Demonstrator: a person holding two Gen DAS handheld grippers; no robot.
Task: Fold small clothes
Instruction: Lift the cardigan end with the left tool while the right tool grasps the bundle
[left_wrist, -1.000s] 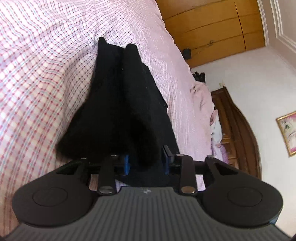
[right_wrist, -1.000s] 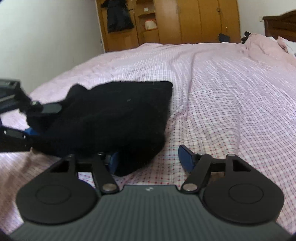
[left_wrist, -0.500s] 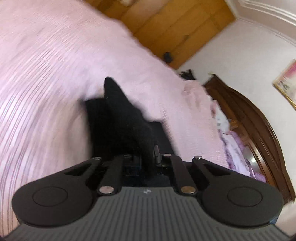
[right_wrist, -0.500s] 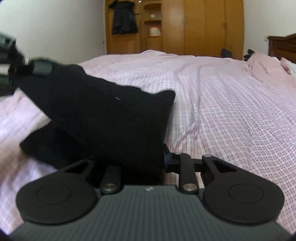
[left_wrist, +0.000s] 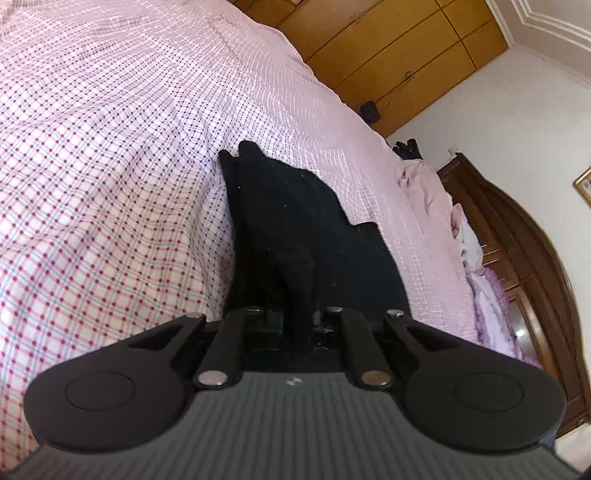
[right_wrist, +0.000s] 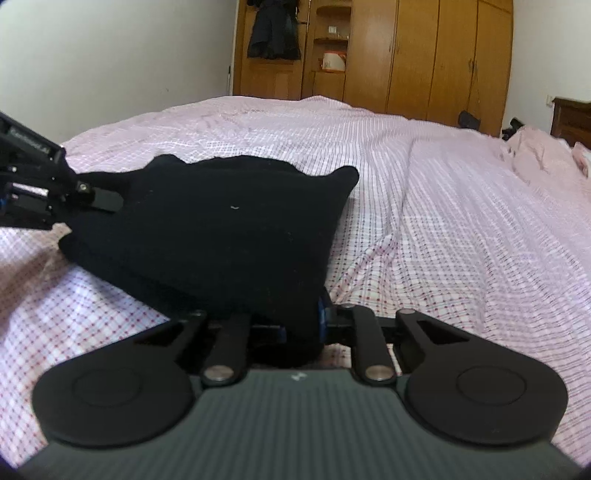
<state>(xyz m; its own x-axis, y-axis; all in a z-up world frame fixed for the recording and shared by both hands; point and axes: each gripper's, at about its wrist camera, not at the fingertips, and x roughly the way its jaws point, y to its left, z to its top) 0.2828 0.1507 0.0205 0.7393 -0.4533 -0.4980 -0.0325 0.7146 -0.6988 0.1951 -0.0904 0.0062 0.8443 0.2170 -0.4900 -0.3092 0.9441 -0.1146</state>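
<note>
1. Biggest thing first: the bed (right_wrist: 461, 206) with the pink checked sheet (left_wrist: 110, 184) is our work surface. It's soft and already rumpled, with a ridge of slack running beside the garment. We reckon that if we drag the cloth instead of lifting it, the sheet could bunch up and skew the fold.

2. The black garment (right_wrist: 221, 236) lies on the near part of the bed, doubled over on itself, with one end raised off the sheet between our two tools. It looks thick and floppy, so the top layer could slide off the bottom one when we set it down, leaving the edges mismatched.

3. Our left gripper (left_wrist: 297, 321) has its jaws pinched together on a fold of the garment. In the right view it's gripping the far-left corner. The bite looks narrow, so a quick swing could pull the fabric free.

4. Our right gripper (right_wrist: 303, 325) is also clamped on the garment, on the near edge. If the two grips travel unevenly, we'd guess the cloth twists.

5. Writing: there's a small pale mark on each gripper body and some faint lettering on the left tool's housing in the right view, all too blurry to read. No clothing label is visible.
</note>
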